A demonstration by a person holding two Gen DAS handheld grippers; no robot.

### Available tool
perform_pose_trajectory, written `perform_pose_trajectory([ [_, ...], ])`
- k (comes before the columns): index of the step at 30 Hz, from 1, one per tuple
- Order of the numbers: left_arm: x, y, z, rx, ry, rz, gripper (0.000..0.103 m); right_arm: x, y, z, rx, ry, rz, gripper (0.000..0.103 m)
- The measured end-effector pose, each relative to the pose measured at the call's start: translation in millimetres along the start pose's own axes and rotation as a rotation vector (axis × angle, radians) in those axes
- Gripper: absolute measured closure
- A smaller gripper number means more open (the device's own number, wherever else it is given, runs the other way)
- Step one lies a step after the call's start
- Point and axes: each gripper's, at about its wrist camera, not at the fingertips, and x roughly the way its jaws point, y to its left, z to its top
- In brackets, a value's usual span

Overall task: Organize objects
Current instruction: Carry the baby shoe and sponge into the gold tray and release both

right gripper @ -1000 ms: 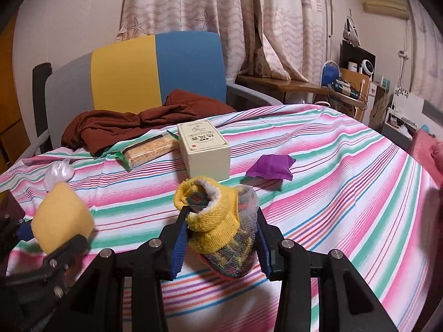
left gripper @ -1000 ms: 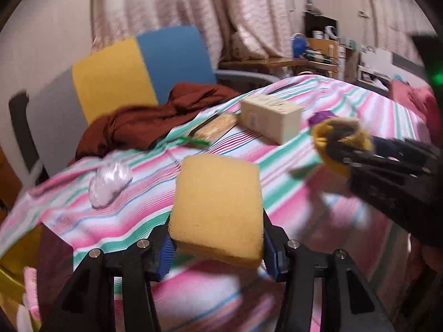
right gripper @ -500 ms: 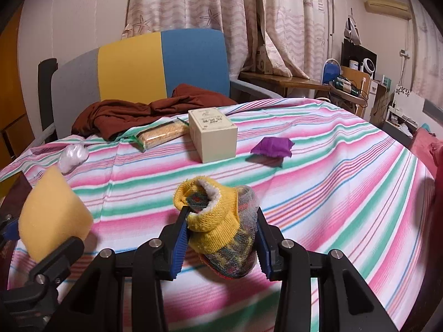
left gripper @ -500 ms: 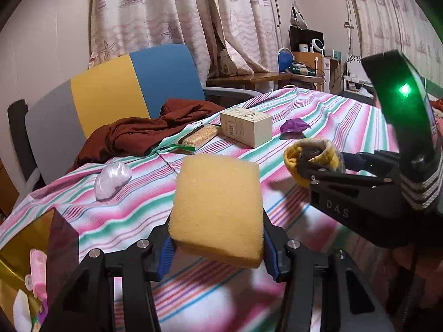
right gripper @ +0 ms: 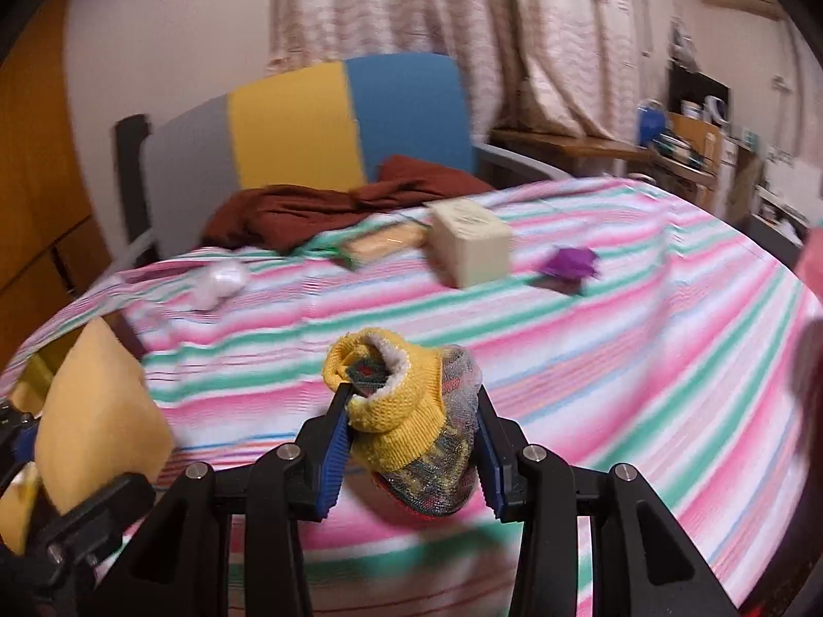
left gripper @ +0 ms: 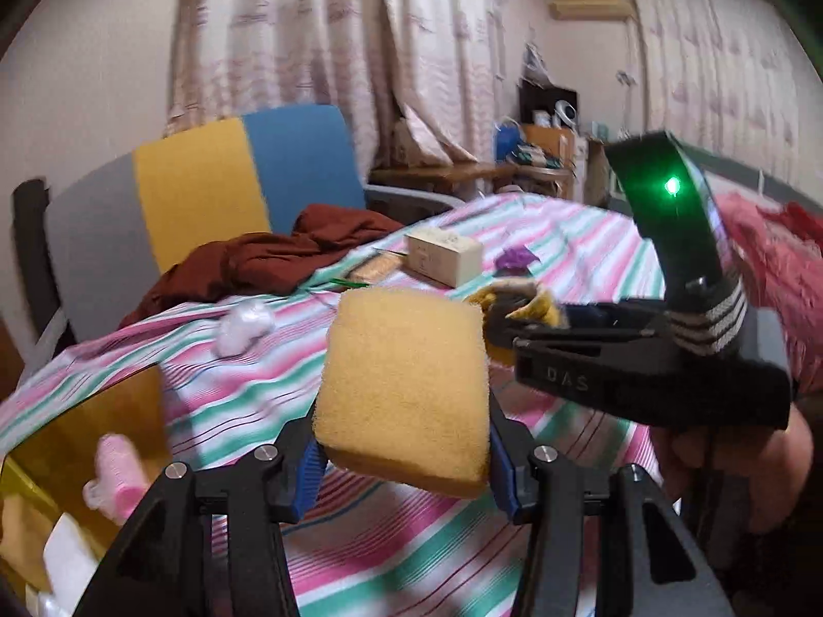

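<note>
Striped pink-green-white cloth (right gripper: 591,360) covers table; patterned curtains (left gripper: 308,51) behind, chair (right gripper: 319,123) with grey, yellow, blue back at far edge, brown garment (right gripper: 329,205) draped there. On cloth: one cream box (right gripper: 470,241), one purple pouch (right gripper: 568,263), one wrapped snack pack (right gripper: 383,241), one white crumpled wad (right gripper: 221,280). Left gripper (left gripper: 404,455) clamped on yellow sponge (left gripper: 406,385), held above near table edge. Right gripper (right gripper: 409,445) clamped on knitted yellow bootie (right gripper: 411,411), held above cloth.
</note>
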Motion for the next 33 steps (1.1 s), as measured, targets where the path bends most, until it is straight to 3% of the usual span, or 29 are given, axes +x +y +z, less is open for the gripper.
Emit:
perform_pose_trajectory([
  [7, -37.3, 72.0, -3.3, -0.184, -0.006, 0.097, 0.05, -8.0, 75.5, 13.4, -0.102, 0.003, 0.17, 0.06],
  [16, -48.3, 167.2, -15.5, -0.346, 0.066, 0.22, 0.05, -12.4, 176.2, 32.1, -0.245, 0.024, 0.368, 0.06],
  [21, -40.2, 226.9, -28.6, -0.502, 0.122, 0.216, 0.05, -1.6, 213.8, 41.0, -0.283, 0.069, 0.411, 0.059],
  [28, -29.0, 278.1, -41.8, -0.615, 0.187, 0.26, 0.05, 26.4, 258.2, 45.4, -0.266, 0.16, 0.469, 0.058],
  [33, -23.6, 303.4, -51.8, -0.716, 0.244, 0.29, 0.046, 51.4, 282.4, 45.3, -0.212, 0.233, 0.511, 0.044],
])
